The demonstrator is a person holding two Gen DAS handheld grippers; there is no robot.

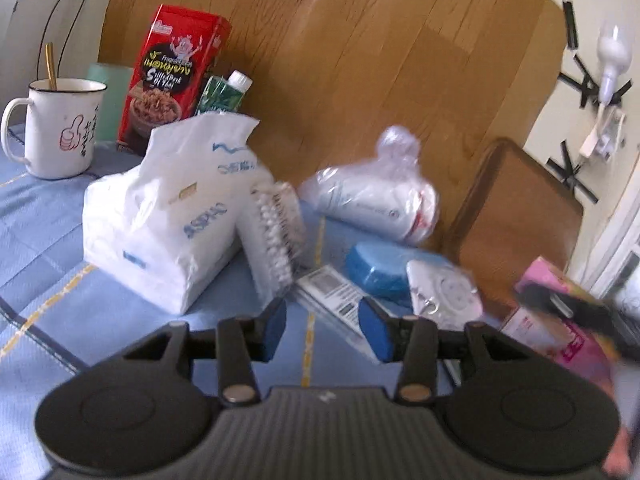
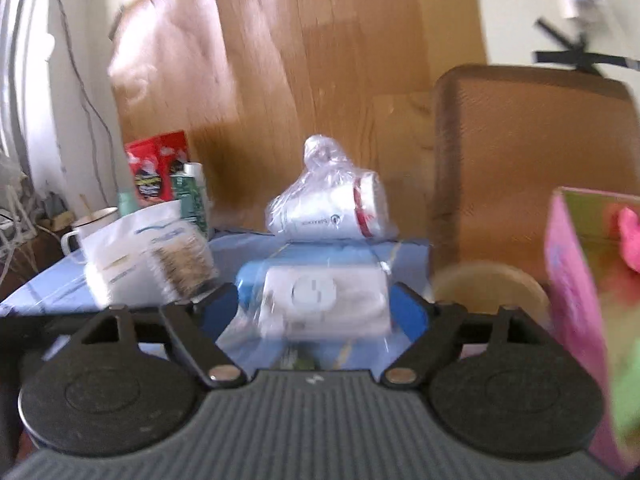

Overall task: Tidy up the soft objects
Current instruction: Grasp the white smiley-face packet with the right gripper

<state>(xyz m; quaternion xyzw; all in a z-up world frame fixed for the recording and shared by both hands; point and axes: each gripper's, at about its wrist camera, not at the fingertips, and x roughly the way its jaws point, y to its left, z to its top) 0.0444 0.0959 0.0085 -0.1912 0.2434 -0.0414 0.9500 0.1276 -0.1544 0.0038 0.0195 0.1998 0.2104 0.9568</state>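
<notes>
red box (image 1: 170, 76) at upper left of left wrist view, partly legible: "fragrant rice". white mug (image 1: 60, 128) beside it, thumbs-up drawing. tissue pack (image 1: 160, 216) at centre left, blue lettering, unreadable. left gripper (image 1: 322, 330) partly open, nothing between pads, pack just beyond. right gripper (image 2: 316, 312) wide open, bagged white pouch (image 2: 324, 300) between pads at frame centre, contact not discernible. wrapped white bundle (image 2: 332, 208) behind, print blurred.

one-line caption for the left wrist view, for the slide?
Open left gripper faces tissue pack, cotton swabs and blue sponge.
</notes>
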